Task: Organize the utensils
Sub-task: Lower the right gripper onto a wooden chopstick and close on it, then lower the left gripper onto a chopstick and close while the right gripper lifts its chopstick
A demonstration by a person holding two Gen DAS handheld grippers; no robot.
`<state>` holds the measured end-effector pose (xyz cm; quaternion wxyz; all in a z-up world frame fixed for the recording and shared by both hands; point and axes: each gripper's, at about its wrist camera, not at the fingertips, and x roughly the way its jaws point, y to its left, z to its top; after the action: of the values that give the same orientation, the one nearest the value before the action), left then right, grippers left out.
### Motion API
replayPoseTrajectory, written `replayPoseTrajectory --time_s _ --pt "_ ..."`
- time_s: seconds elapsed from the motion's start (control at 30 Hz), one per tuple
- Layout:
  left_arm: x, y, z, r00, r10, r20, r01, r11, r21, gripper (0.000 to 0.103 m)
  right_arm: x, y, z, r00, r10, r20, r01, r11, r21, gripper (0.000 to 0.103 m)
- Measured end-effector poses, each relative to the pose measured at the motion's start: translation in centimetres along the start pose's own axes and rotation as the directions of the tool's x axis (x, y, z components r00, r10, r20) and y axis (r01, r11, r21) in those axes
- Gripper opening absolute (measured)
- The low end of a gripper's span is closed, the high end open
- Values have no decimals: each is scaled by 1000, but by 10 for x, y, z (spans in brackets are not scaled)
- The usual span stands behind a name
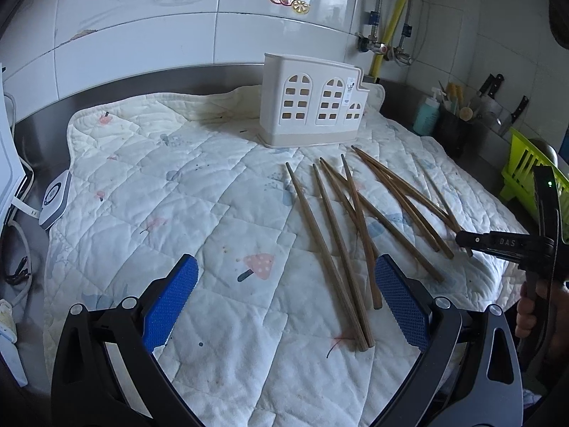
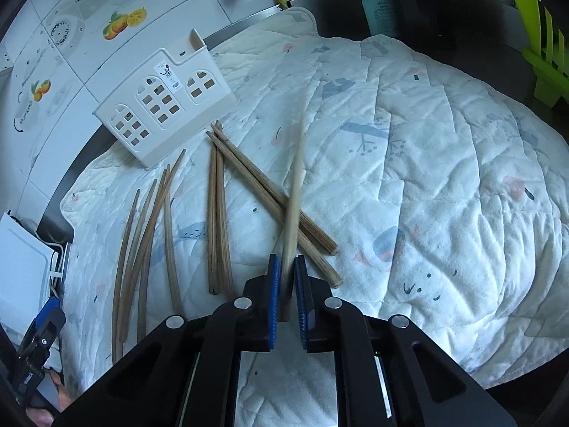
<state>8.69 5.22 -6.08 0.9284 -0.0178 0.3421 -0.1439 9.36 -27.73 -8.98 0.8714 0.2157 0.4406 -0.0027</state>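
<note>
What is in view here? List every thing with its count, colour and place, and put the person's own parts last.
Chopsticks on the quilt: about eight, brown wood, loosely scattered, some crossing, in front of the holder.
Held chopstick: one, pale wood, blurred, in the right gripper.
Holder: one, white with window cut-outs, upright at the back of the quilt.
Quilt: one, white with pastel prints, covering the counter.
Bottle: one, teal, right rear.
Black pot: one, holding utensils, beside the bottle.
Knives: at least two, black-handled, on the right wall.
Rack: one, lime green, far right.
Yellow pipe: one, on the tiled wall.
Left gripper: black, blue pads, open, empty.
Right gripper: black, blue pads, shut on the held chopstick.
</note>
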Motion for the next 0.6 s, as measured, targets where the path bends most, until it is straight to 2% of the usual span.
replayPoseTrajectory --time_s 0.13,0.33,0.5,0.57,0.6 --pt "-1 -2 -2 1000 2 -4 -2 1000 2 98 -7 -3 1 1000 -15 18 16 999 -32 7" --pt "-6 -8 -4 1000 2 -2 -2 1000 -7 97 -23 -4 3 995 -62 80 74 985 -157 7" --pt "-6 -18 -10 1000 -9 -9 9 1000 -16 96 -28 -13 8 991 -62 117 86 974 -210 7" --pt "-4 -21 -14 999 -26 -23 25 999 -34 85 -30 -13 10 988 -65 138 97 965 -243 7" --pt "-2 -23 -16 999 -33 -32 32 998 -46 83 -31 -12 11 986 -69 150 108 958 -265 7"
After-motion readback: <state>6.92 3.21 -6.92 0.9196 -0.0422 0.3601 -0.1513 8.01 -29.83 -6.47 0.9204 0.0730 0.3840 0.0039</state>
